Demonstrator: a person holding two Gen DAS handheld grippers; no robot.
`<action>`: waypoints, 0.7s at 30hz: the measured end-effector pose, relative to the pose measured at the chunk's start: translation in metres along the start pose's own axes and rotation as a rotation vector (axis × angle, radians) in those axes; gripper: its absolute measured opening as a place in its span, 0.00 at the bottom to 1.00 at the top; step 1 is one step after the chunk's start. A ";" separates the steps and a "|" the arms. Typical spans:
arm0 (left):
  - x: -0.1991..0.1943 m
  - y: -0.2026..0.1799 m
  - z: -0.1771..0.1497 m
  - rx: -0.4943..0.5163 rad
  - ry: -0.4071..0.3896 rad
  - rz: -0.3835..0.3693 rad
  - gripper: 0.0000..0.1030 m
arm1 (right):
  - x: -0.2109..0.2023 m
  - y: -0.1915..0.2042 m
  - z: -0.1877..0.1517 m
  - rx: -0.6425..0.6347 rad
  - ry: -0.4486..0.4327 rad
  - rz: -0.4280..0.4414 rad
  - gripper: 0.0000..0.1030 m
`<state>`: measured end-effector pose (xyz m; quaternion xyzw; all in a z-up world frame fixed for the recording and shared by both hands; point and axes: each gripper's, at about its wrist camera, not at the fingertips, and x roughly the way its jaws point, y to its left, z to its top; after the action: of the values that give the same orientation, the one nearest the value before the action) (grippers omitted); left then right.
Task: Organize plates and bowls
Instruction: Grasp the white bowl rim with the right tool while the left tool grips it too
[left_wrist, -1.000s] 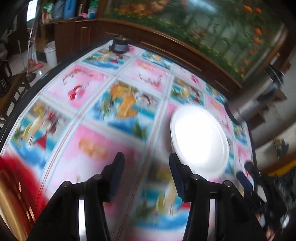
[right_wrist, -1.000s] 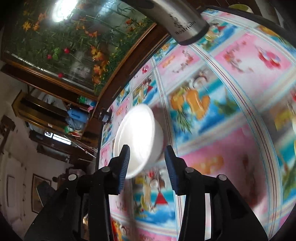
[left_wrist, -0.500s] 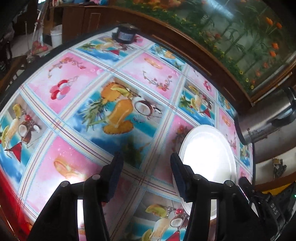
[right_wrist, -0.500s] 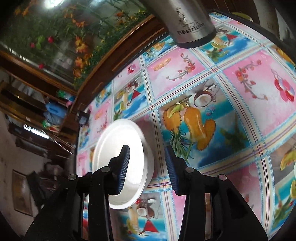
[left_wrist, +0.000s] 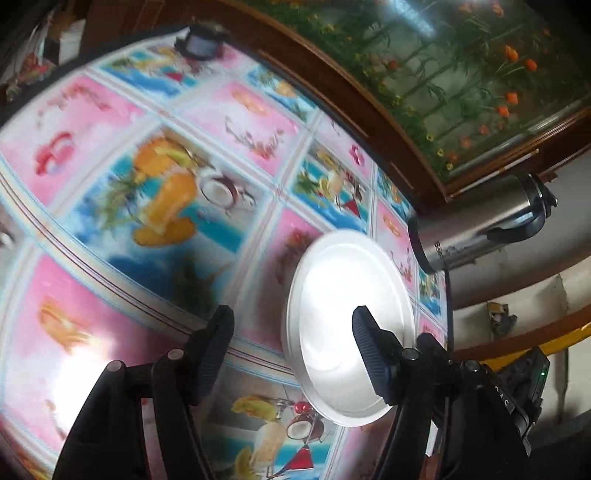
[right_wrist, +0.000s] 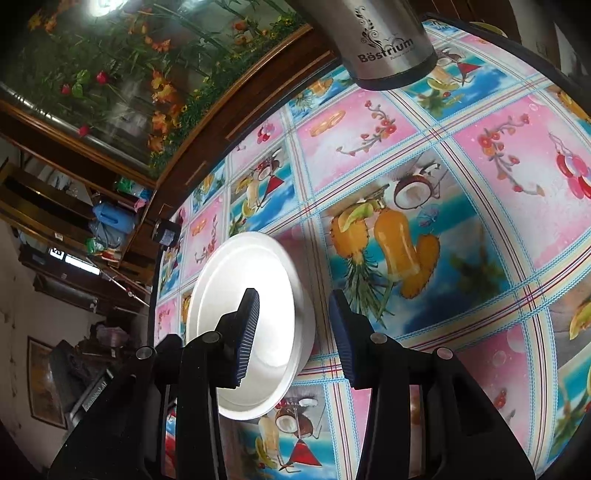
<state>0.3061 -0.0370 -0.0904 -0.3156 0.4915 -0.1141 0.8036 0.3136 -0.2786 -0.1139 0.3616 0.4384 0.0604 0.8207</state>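
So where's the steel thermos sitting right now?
The steel thermos stands at the far edge of the table, near the wooden-framed flower panel. It's top centre in the right wrist view, beyond the white bowl.

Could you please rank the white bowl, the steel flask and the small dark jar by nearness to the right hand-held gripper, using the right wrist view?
From the right hand-held gripper:
1. White bowl, just ahead, its rim between the open fingers.
2. Small dark jar, up-left at the tablecloth's edge.
3. Steel flask, top of view, at the far edge.
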 end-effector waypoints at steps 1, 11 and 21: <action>0.003 0.001 0.000 -0.007 0.008 -0.003 0.65 | 0.001 -0.001 -0.001 0.005 0.003 0.003 0.38; 0.009 -0.003 -0.006 0.015 -0.005 -0.012 0.63 | 0.004 0.006 -0.005 -0.017 -0.002 -0.009 0.38; 0.007 -0.002 -0.007 0.040 -0.041 0.035 0.27 | 0.009 0.008 -0.009 -0.025 0.007 -0.027 0.29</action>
<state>0.3036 -0.0445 -0.0960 -0.2931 0.4777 -0.1035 0.8217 0.3139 -0.2642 -0.1176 0.3453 0.4452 0.0561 0.8242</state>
